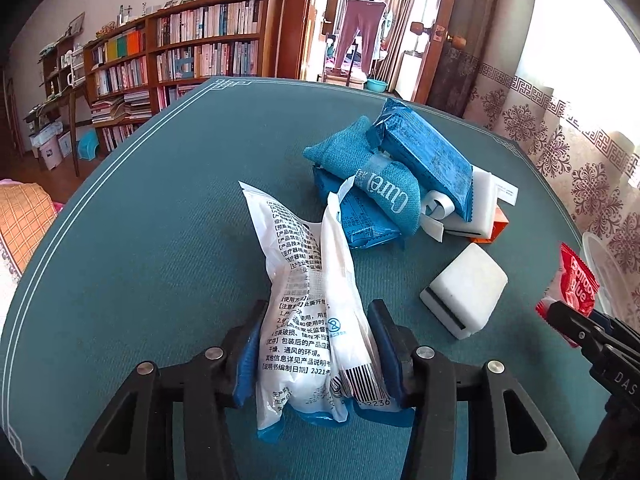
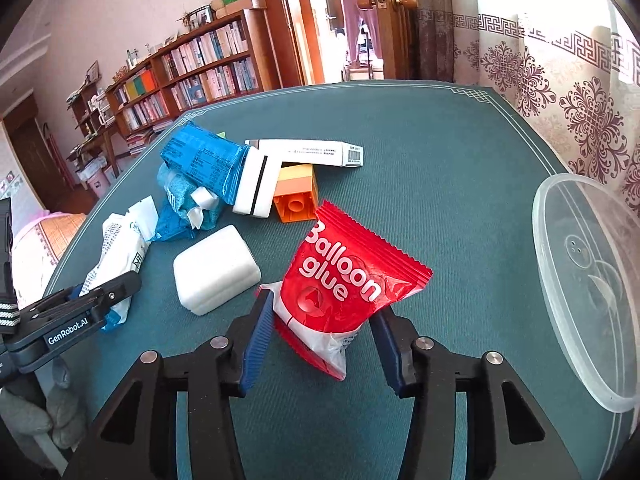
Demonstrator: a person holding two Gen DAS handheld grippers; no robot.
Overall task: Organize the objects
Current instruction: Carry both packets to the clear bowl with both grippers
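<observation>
Clear plastic tub at table's right edge, apparently empty. White printed pouch pinched in left gripper. Red glue packet clamped in right gripper. Risk: slick film slipping out mid-carry.

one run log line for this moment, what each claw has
left claw: shut on white printed plastic pouch | right claw: shut on red balloon glue packet | clear plastic tub: empty | rest piled on green tabletop
</observation>
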